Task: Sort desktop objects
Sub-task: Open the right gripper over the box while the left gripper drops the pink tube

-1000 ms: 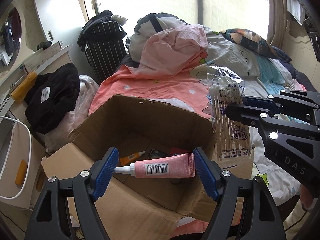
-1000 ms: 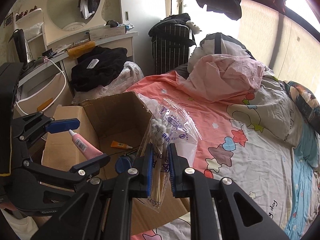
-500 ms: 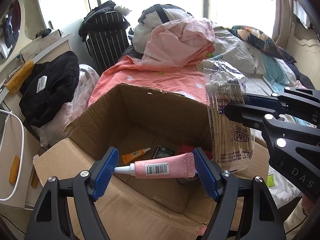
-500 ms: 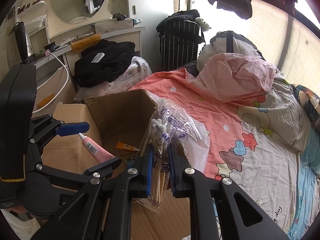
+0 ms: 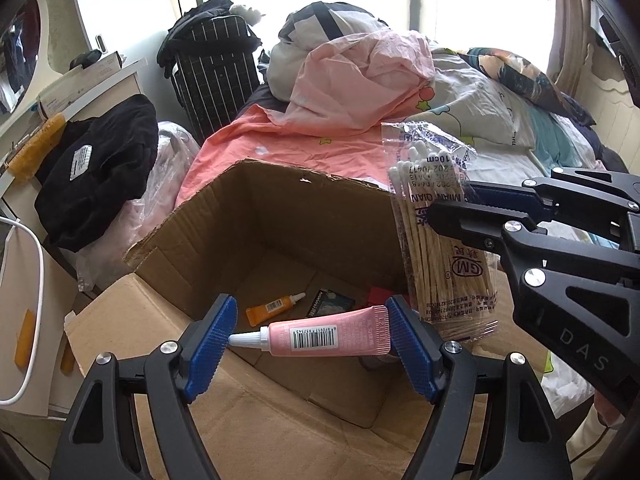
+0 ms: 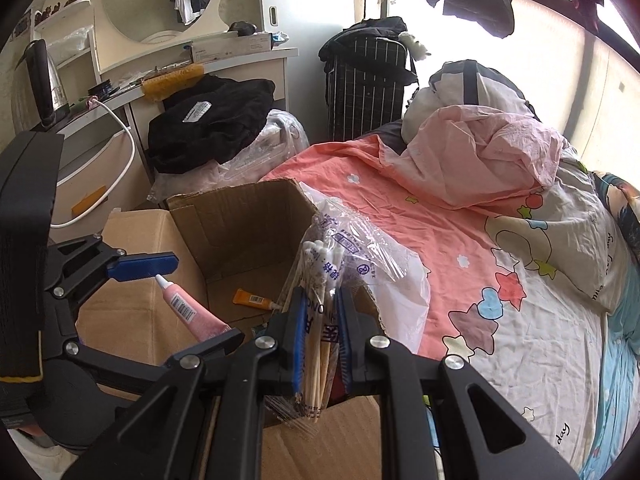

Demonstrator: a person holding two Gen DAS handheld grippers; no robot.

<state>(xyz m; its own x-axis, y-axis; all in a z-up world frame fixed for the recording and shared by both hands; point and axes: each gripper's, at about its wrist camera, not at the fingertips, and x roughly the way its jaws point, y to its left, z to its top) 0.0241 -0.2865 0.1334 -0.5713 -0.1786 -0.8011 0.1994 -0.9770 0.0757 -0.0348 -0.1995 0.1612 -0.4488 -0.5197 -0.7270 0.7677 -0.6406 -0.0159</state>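
Observation:
My left gripper [image 5: 310,340] is shut on a pink tube [image 5: 332,336], held lengthwise between the blue pads over the near side of an open cardboard box [image 5: 280,216]. The tube also shows in the right wrist view [image 6: 192,312]. My right gripper [image 6: 320,336] is shut on a clear bag of cotton swabs [image 6: 320,280], held upright over the box's right side; the bag also shows in the left wrist view [image 5: 440,240]. Inside the box lie an orange tube [image 5: 272,308], a dark packet [image 5: 330,302] and something red [image 5: 378,294].
The box [image 6: 240,216] stands against a bed with a pink-orange sheet [image 6: 400,216] and crumpled pink cloth [image 6: 480,152]. A black garment [image 5: 96,168] lies on plastic bags to the left, by a white desk [image 6: 160,92]. A black striped suitcase [image 5: 216,68] stands behind.
Both grippers have moved forward and lower over the box, still holding the pink tube and the swab bag. More of the box's inside shows now.

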